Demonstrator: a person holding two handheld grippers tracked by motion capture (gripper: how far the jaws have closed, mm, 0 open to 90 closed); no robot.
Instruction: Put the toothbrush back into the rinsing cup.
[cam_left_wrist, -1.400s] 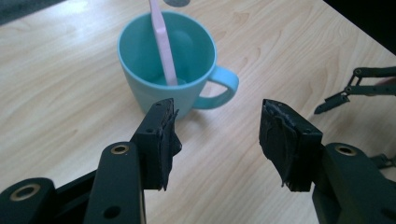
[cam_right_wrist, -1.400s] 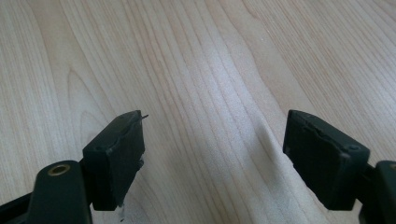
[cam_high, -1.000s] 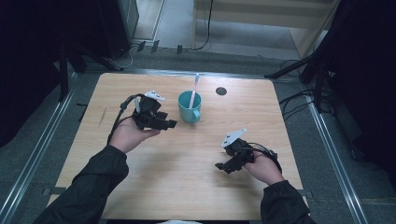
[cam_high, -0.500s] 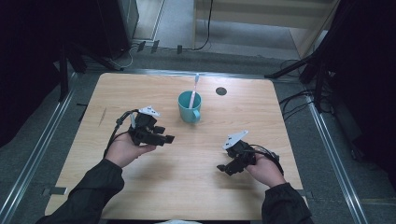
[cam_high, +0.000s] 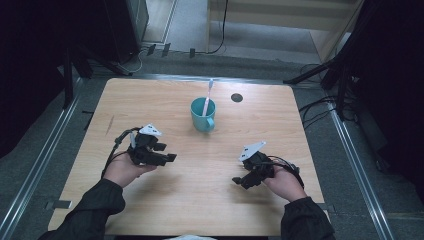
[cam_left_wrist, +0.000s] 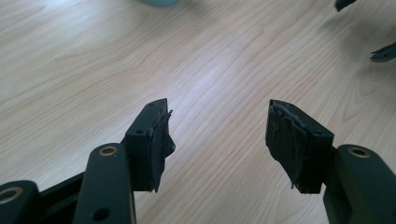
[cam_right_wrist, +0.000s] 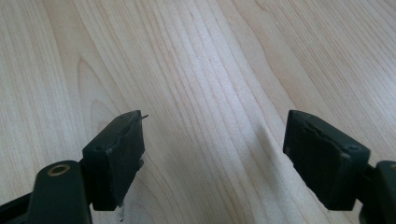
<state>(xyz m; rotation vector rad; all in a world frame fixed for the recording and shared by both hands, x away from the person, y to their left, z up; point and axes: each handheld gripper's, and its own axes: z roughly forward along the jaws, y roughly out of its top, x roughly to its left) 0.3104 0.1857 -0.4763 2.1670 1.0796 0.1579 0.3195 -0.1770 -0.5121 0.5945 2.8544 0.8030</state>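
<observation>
A teal mug (cam_high: 203, 115) stands upright at the middle back of the wooden table (cam_high: 150, 100), with a white and pink toothbrush (cam_high: 207, 97) leaning inside it. My left gripper (cam_high: 167, 152) hovers low over the table, to the left of the mug and nearer the person, well apart from it. Its jaws have just been opening and stand wide with nothing between them (cam_left_wrist: 217, 135). The mug's base (cam_left_wrist: 159, 2) peeks in at the top of the left gripper view. My right gripper (cam_high: 240, 181) rests near the front right, open and empty (cam_right_wrist: 215, 154).
A small black round spot (cam_high: 237, 97) marks the table behind the mug on the right. Metal rails (cam_high: 350, 145) run along both sides of the table, and cables lie on the floor at the right. Bare wood lies between the two grippers.
The left hand has drawn back from the mug toward the person and sunk lower. Its jaws have spread a little wider. The right hand has kept still.
</observation>
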